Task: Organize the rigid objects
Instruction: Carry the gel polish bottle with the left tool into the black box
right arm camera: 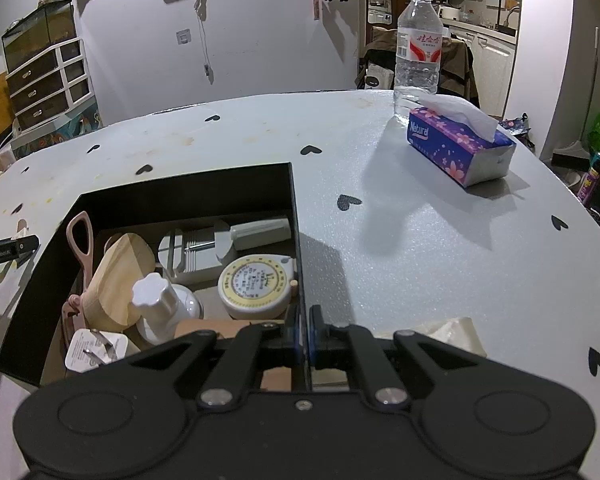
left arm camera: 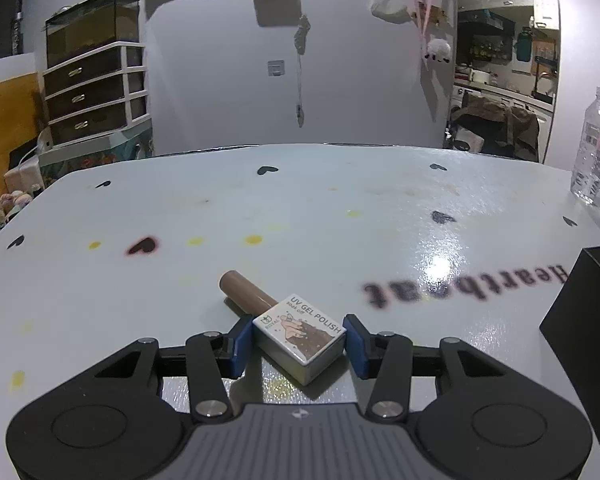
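While the left gripper (left arm camera: pixel 299 341) lay low over the table (left arm camera: pixel 340 208), pads flanking the "UV GEL POLISH" bottle (left arm camera: pixel 296 330), not clearly touching, right gripper (right arm camera: pixel 303 330) pinched the black box wall (right arm camera: pixel 296 240), tissue pack (right arm camera: pixel 460 146) read "Natural".

A nail polish bottle (left arm camera: pixel 298 338) lying on the worktop (left arm camera: pixel 340 220) carries a white label reading "UV GEL POLISH" in capitals, with smaller "soak off" beside it and a small green logo that looks like "ROYAL". Printed on the worktop itself, upside down in the left wrist view, is the black word "Heartbeat" (left arm camera: pixel 466 286). In the right wrist view, a purple tissue pack (right arm camera: pixel 460 146) shows the word "Natural" in white. A clear water bottle (right arm camera: pixel 418 46) has a red and white label with Chinese characters. A round tape measure (right arm camera: pixel 256 284) bears print too small to read.
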Demonstrator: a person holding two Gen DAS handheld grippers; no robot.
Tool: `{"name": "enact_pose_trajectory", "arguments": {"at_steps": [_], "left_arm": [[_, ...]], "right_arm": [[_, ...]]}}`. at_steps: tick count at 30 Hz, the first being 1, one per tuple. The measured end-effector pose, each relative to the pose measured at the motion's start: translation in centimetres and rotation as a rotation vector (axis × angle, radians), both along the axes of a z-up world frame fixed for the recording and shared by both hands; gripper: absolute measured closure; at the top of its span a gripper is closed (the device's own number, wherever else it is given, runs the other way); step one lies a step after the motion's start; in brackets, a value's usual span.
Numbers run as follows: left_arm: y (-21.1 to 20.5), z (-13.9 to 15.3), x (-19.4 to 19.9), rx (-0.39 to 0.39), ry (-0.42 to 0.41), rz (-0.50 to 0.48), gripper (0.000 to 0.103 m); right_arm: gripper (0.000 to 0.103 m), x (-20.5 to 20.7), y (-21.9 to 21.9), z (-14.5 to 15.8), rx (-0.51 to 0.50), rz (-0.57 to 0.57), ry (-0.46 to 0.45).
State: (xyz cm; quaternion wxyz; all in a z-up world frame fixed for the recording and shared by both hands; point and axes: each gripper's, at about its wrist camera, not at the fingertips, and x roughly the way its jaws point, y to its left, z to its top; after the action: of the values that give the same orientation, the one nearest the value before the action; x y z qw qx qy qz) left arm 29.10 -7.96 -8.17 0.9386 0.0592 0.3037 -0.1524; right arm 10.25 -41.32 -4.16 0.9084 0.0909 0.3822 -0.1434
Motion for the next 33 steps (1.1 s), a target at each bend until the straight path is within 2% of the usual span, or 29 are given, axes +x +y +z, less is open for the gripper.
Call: {"name": "enact_pose_trajectory", "arguments": {"at_steps": [3,8,15,19,25,33], "left_arm": [[0.1,0.3,-0.7,-0.028,0.006,0.006,0.054],[-0.3,2.5,-3.0,-0.089,-0.046,-0.039,0.054],[-2.8,7.0,-6.9,-0.214,-0.127,-0.183,0.054],[-5.1,8.5,-9.0,-0.261,-0.148,-0.283,0.054],[-9.0,8.3,-11.1,-0.293,-0.087,-0.431,0.054],[-13.7,6.2,-12.6,-0.291,0.051,-0.594,0.054]], "right_arm": [[0.099,0.1,0.0,0.0,-0.001,-0.001,-0.001],[0.099,0.1,0.0,0.0,0.000,-0.003,-0.005],[0.099,-0.1,-0.1,0.1,0.007,-0.013,-0.007],[0.098,-0.3,-0.2,0.4,0.019,-0.022,-0.016],[0.099,-0.9,-0.1,1.1,0.017,-0.021,-0.046],[0.099,-1.1,-0.4,1.0,0.036,-0.015,-0.059]]}}
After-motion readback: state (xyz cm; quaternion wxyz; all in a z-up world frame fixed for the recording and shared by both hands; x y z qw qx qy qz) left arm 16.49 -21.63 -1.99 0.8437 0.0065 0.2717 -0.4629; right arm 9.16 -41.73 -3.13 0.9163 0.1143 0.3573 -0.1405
